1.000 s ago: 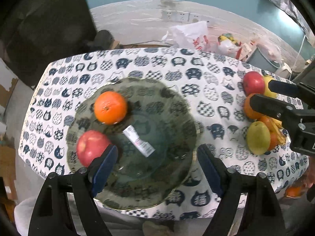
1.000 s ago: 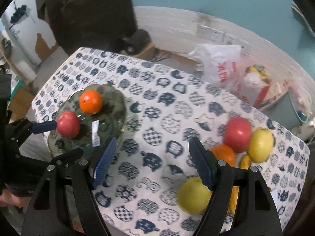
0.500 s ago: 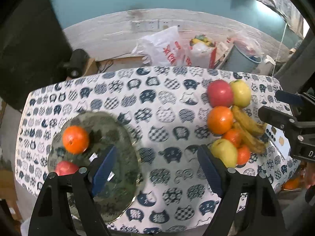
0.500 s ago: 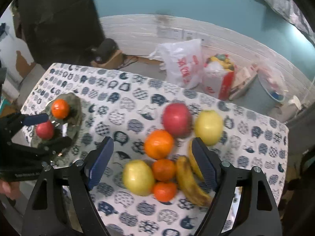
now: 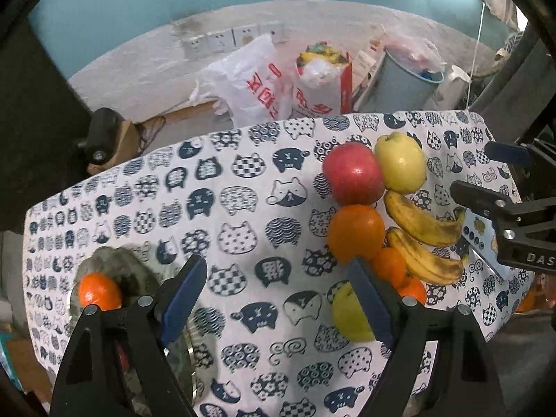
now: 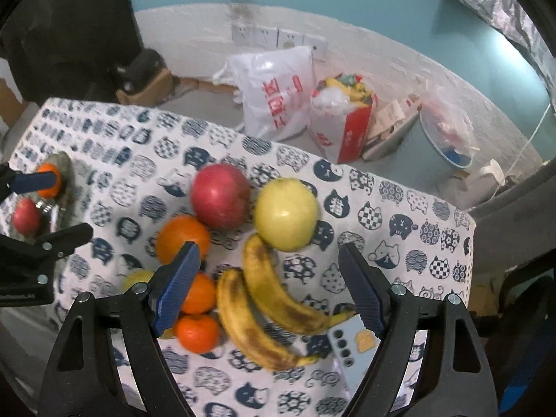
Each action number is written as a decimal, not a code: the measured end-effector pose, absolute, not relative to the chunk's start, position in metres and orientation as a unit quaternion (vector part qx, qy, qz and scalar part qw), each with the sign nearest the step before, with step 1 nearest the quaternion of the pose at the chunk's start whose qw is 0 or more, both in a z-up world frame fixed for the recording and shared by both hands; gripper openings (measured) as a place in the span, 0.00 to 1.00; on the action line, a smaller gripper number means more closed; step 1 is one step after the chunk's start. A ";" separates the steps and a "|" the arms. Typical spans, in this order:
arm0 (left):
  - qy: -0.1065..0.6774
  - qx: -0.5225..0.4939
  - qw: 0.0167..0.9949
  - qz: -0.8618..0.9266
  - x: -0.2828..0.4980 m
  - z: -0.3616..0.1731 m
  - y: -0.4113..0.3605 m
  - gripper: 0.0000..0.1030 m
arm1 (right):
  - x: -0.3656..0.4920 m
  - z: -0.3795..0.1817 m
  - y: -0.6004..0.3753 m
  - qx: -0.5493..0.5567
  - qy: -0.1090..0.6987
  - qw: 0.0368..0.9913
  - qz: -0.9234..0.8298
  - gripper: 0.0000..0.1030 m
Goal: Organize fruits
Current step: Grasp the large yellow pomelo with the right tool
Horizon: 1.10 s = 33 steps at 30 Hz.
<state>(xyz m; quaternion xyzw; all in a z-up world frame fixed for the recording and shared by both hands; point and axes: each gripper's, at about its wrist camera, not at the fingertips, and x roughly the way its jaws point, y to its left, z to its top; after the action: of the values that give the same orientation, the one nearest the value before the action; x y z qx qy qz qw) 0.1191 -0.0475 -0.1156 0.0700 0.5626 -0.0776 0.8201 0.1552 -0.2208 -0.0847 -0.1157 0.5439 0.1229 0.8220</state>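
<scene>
Both wrist views, compared with those of one second earlier. The left gripper (image 5: pixel 274 292), which then hung over the glass plate (image 5: pixel 139 271), now stands over bare cat-print tablecloth (image 5: pixel 243 208) between the plate and the fruit pile; its jaws are spread wide and hold nothing. The right gripper (image 6: pixel 267 281) has likewise travelled away from the plate side and now hangs over the pile, jaws wide apart and empty, with the two bananas (image 6: pixel 264 309) lying on the cloth below the gap between them. On the plate lie an orange (image 5: pixel 99 292) and a red apple (image 6: pixel 25 217); the apple shows in the right wrist view only, partly behind the left gripper. Still on the cloth, clustered and mostly touching, are a larger red apple (image 6: pixel 220 194), a yellow-green apple (image 6: pixel 285 213), a large orange (image 6: pixel 180 238), two small oranges (image 6: pixel 198 312) and another yellow-green fruit (image 5: pixel 347 312), probably a second apple, though the fingers hide much of it in both views. A light-blue card (image 6: pixel 354 351) lies just beside the banana tips. Reading: two fruits delivered, both grippers back for the next pick, most likely a banana for the right one.
</scene>
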 end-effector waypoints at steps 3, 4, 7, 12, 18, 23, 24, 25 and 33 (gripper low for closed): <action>0.572 0.070 0.813 -0.083 0.130 -0.126 -0.054 0.83 | 0.170 -0.102 -0.224 -0.132 0.563 0.807 0.124 0.80; 0.574 0.071 0.812 -0.084 0.133 -0.130 -0.056 0.83 | 0.172 -0.106 -0.225 -0.137 0.566 0.804 0.123 0.80; 0.580 0.075 0.806 -0.089 0.143 -0.139 -0.062 0.83 | 0.184 -0.123 -0.226 -0.140 0.580 0.793 0.127 0.80; 0.588 0.073 0.799 -0.098 0.156 -0.149 -0.072 0.83 | 0.203 -0.149 -0.227 -0.136 0.598 0.778 0.137 0.80; 0.597 0.068 0.792 -0.108 0.167 -0.159 -0.081 0.83 | 0.219 -0.168 -0.233 -0.096 0.613 0.772 0.139 0.80; 0.604 0.064 0.787 -0.109 0.172 -0.166 -0.082 0.83 | 0.224 -0.181 -0.231 -0.090 0.619 0.767 0.142 0.79; 0.605 0.064 0.786 -0.108 0.172 -0.167 -0.083 0.83 | 0.225 -0.183 -0.231 -0.088 0.620 0.766 0.143 0.79; 0.605 0.064 0.786 -0.109 0.173 -0.168 -0.082 0.84 | 0.226 -0.185 -0.231 -0.086 0.620 0.766 0.145 0.78; 0.608 0.053 0.785 -0.112 0.175 -0.170 -0.084 0.84 | 0.226 -0.190 -0.228 -0.071 0.615 0.771 0.149 0.69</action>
<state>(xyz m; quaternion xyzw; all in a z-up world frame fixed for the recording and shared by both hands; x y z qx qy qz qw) 0.1751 -0.0836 -0.1704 0.0527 0.6075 -0.1117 0.7846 0.2260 -0.2275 -0.1903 -0.0710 0.6152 0.1493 0.7708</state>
